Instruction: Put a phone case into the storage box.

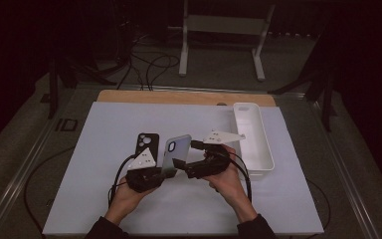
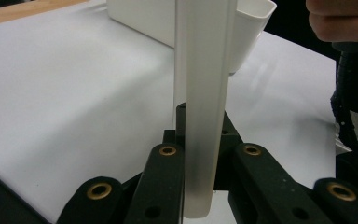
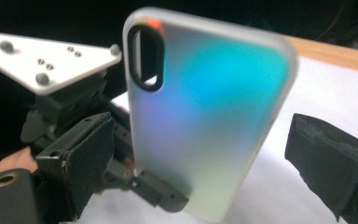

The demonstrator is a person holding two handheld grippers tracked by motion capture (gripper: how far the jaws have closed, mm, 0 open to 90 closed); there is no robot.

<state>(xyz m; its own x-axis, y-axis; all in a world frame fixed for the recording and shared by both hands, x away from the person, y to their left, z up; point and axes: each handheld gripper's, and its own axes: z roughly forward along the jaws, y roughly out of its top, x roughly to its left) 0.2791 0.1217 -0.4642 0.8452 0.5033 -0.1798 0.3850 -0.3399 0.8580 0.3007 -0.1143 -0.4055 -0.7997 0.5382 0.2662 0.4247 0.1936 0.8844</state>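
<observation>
A frosted phone case with an iridescent blue-green sheen stands upright above the white mat. My left gripper is shut on its lower edge; the left gripper view shows the case edge-on pinched between the black jaws. In the right gripper view the case's back and oval camera cutout face the camera. My right gripper is open: one pad stands left of the case, the other well off to its right, and neither presses on it. A black phone case lies flat on the mat behind the left hand.
A long white bin sits at the mat's right side, its rounded corner just beyond the held case. The white mat covers a wooden tabletop. Cables trail from both grippers toward the near edge.
</observation>
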